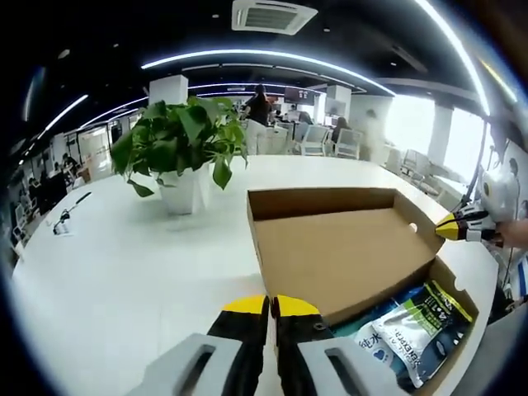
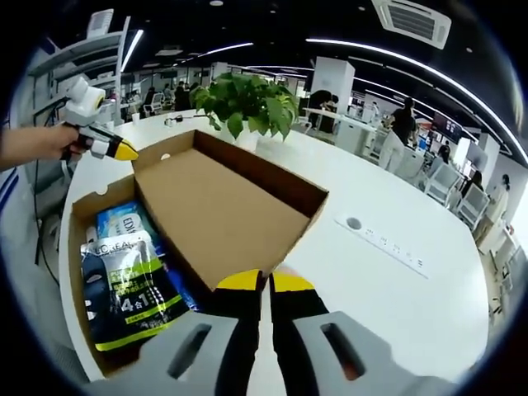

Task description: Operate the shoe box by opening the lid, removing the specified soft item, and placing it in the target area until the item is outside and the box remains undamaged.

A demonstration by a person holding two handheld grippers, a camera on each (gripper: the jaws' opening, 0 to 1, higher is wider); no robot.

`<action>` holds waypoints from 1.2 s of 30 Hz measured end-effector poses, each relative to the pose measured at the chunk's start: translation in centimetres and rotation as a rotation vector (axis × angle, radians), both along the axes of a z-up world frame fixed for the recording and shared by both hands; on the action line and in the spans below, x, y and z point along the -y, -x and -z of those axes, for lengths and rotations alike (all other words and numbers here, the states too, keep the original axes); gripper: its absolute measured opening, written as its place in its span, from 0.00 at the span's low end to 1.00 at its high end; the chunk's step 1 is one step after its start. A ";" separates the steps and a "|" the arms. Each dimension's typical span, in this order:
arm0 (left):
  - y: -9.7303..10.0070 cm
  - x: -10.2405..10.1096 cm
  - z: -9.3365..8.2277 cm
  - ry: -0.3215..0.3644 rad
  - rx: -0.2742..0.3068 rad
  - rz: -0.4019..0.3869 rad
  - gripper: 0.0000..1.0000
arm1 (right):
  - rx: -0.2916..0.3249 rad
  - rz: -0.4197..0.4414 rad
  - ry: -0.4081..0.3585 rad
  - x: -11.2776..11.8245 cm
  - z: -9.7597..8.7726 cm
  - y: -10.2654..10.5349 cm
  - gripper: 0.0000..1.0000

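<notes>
Shoe box at centre on the white table, lid raised. We see soft packets inside at 8 o'clock in the right gripper view. Left gripper and right gripper: jaws closed, pinching the lid edge. Potted plant at 11 o'clock.

1. Plain brown cardboard on shoe box and lid.
2. Black, lime-green and white print on front packet; blue on another.
3. Yellow-tipped black claws.
4. White surface; green-leaved plant in a white pot.
</notes>
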State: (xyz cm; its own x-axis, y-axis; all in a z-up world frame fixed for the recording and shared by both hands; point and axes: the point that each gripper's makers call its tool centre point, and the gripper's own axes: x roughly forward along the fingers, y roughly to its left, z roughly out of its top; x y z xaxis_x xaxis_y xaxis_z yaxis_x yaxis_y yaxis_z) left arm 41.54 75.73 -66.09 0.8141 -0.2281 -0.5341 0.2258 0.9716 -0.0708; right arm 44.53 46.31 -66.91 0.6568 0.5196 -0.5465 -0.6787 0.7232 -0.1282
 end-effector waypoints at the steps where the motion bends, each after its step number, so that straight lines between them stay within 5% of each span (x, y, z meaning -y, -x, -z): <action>1: 0.0 0.0 0.0 0.000 -0.001 0.000 0.02 | -0.001 0.001 0.000 0.0 0.1 0.0 0.02; 36: -1.8 -0.4 1.9 -0.044 -0.073 0.000 0.03 | -0.087 0.012 0.013 0.2 1.7 -1.0 0.04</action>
State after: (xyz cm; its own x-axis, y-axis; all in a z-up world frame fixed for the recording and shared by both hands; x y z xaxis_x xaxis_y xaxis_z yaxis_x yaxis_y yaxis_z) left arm 43.30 76.17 -68.00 0.7728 -0.2034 -0.6012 0.2218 0.9741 -0.0443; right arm 45.51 46.11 -68.63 0.6126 0.5043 -0.6086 -0.6790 0.7299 -0.0786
